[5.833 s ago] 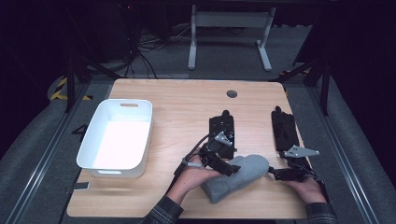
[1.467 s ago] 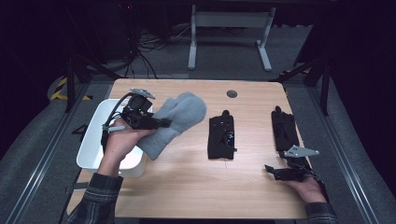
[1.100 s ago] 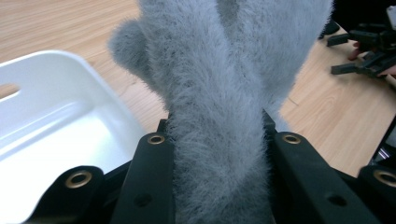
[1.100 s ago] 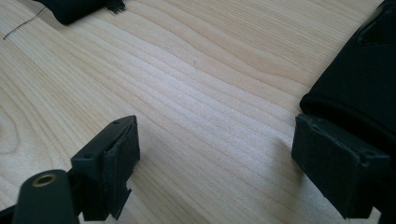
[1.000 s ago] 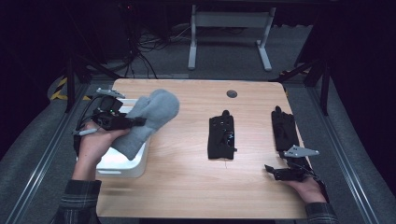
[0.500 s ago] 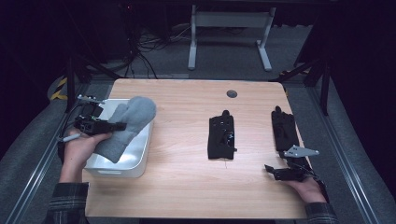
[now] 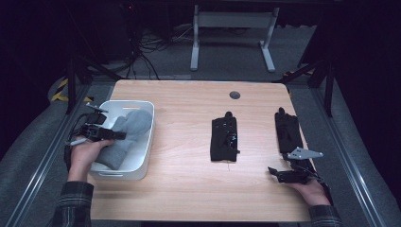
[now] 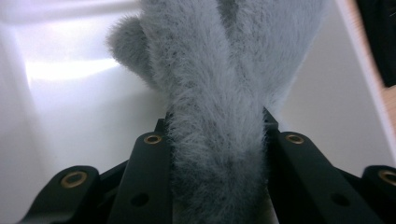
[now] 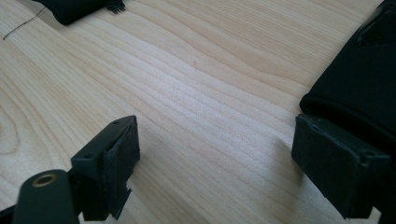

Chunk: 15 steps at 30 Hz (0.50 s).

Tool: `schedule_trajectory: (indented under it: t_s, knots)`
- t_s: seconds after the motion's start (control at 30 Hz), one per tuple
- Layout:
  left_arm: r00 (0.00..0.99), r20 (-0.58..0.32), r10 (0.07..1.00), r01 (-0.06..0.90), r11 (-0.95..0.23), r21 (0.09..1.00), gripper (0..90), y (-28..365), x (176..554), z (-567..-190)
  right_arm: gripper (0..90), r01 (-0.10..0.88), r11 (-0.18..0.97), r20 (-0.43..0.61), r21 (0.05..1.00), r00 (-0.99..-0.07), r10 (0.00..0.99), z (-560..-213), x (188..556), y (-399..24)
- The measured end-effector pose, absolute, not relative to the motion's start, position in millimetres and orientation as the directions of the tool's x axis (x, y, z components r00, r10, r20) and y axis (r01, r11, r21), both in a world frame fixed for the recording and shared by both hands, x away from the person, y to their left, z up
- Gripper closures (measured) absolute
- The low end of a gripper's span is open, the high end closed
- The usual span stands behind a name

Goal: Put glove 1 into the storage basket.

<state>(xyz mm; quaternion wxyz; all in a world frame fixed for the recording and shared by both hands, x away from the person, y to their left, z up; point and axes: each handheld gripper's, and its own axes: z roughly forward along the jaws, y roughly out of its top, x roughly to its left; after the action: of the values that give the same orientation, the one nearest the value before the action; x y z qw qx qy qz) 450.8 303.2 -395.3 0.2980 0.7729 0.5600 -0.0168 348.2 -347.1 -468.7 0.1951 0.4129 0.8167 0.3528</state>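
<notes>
Left tongs [image 8: 217, 154] clamp the grey glove [image 8: 219, 93] — inside the white tub [image 7: 144, 142]; right tongs [image 9: 215, 163] gape wide.

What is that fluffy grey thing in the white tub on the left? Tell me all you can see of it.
The grey glove looks like a soft, fuzzy fleece mitten, pale grey all over, with a rounded thumb lobe jutting from one side. It lies slanted inside the white bin, its broad end toward the far wall and its cuff end toward the person. The left gripper has its black jaws pressed on either side of the narrower cuff part, squeezing the pile. Its underside is hidden, so how much rests on the bin floor is unclear.
</notes>
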Motion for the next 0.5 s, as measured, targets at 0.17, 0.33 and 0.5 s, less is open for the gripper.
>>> schedule_trajectory:
  t_s: [0.17,0.33,0.5]
  knots:
    - [0.366,-0.321,0.874,0.883,-0.216,0.418,62.3,302,453,-407,15.9,0.537,0.410,-0.027,0.737,-0.583,0.812,-469,348,-347]
    - [0.359,-0.283,0.889,0.878,-0.220,0.424,48.6,302,454,-409,15.9,0.537,0.410,-0.027,0.737,-0.583,0.812,-469,348,-347]
    - [0.363,-0.217,0.906,0.868,-0.244,0.432,31.4,301,453,-403,15.9,0.537,0.410,-0.027,0.737,-0.583,0.812,-469,348,-347]
